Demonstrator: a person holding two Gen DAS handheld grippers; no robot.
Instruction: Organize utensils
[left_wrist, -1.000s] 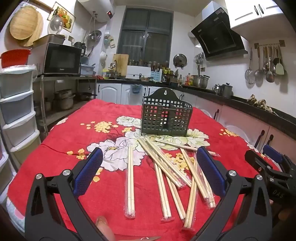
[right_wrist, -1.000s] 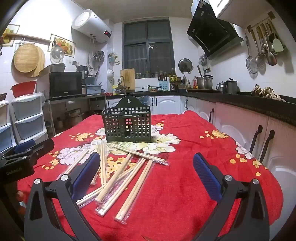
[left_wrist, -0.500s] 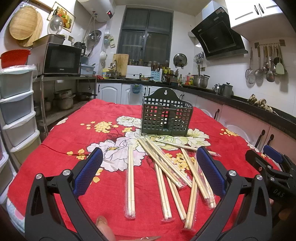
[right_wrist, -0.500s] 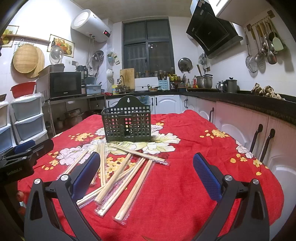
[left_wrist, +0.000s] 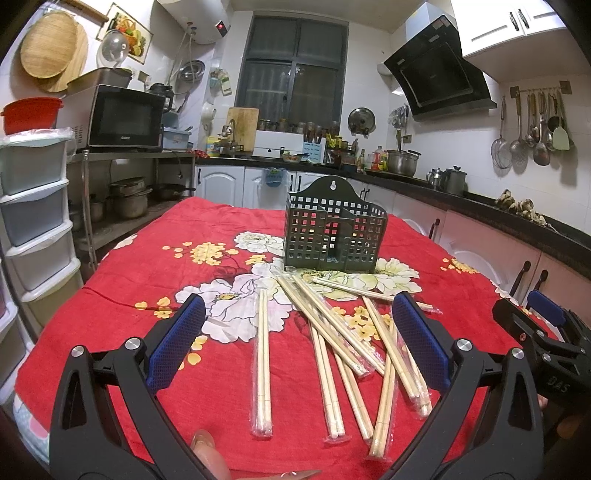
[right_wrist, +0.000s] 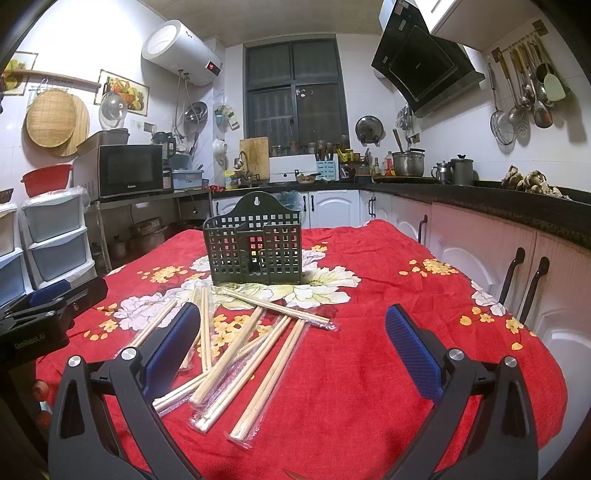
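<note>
Nothing has shifted: wrapped pale chopsticks (left_wrist: 332, 343) lie scattered, left claw (left_wrist: 297, 339) and right claw (right_wrist: 293, 349) spread.

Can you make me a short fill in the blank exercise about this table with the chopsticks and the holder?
1. The wrapped chopsticks lie on a tablecloth whose main colour is ____.
2. The dark green utensil holder stands upright and holds ____ chopsticks.
3. The fingers of the left gripper are spread ____ with nothing between them.
4. The right gripper is ____ too.

Missing words: red; no; open; open
</note>
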